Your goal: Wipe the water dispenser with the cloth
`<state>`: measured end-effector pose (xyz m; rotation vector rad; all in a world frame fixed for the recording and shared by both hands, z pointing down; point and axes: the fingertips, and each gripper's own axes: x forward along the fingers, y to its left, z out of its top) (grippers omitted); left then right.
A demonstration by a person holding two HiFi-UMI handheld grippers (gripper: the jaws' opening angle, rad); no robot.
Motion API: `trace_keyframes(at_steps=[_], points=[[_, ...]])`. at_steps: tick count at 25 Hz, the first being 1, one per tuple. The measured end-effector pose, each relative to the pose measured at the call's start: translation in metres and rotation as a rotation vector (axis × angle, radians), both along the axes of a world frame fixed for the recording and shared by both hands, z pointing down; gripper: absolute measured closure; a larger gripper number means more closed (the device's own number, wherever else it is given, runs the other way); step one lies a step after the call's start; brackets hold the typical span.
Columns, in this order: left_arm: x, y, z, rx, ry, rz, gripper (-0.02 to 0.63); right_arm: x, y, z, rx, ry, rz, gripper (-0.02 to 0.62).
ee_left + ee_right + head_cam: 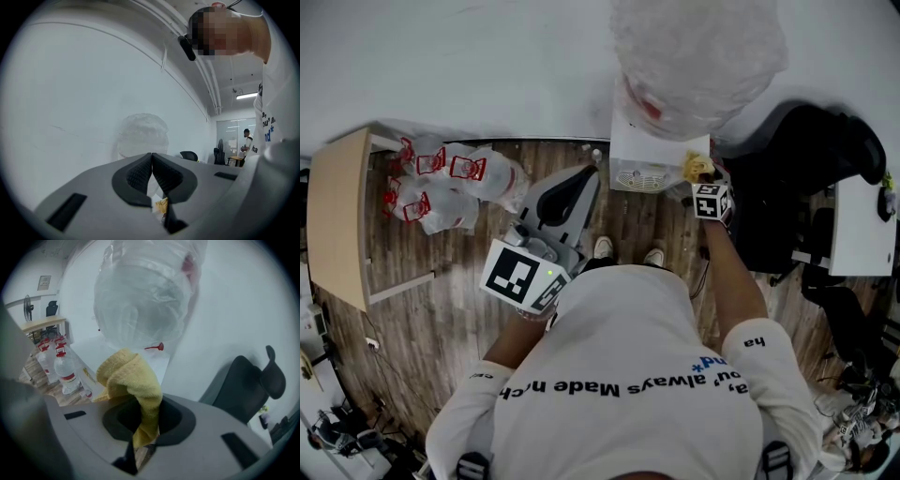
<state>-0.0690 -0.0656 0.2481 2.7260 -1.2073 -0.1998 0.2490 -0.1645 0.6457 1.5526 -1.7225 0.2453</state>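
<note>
Water dispenser [659,150] at wall [487,66], black chair [806,178] crowding one side, bagged bottles [450,183] well apart, seemingly open floor [539,155] between.

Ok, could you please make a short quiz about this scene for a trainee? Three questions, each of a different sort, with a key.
1. True or false: the left gripper is shut on the cloth.
2. Where do the small bottles stand? A) on the floor B) on the table C) on the chair
3. Fill in: on top of the dispenser sits a big ____ in plastic wrap.

Key
1. False. The right gripper holds the cloth; the left one is shut on nothing.
2. A
3. bottle
</note>
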Motion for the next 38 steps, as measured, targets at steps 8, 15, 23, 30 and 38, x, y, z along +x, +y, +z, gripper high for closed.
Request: trace_keyframes(at_steps=[8,15,23,30,38], points=[[-0.015,0.001,0.002,-0.004,0.002,0.000,0.586,-0.051,-0.001,-0.059,0.162,0.036,-0.082,0.535],[-0.028,0.000,0.008,-0.013,-0.003,0.000,0.586,-0.125,0.003,-0.088,0.249,0.047,-0.209,0.535],[-0.039,-0.001,0.010,-0.017,-0.001,-0.004,0.586,-0.211,0.015,-0.079,0.234,0.066,-0.387,0.535],[-0.051,-0.004,0.016,-0.027,-0.006,-0.022,0.586,-0.262,0.018,-0.050,0.196,0.137,-0.533,0.535],[-0.062,-0.009,0.020,-0.038,-0.009,-0.037,0.586,-0.288,0.010,-0.016,0.140,0.242,-0.649,0.537]])
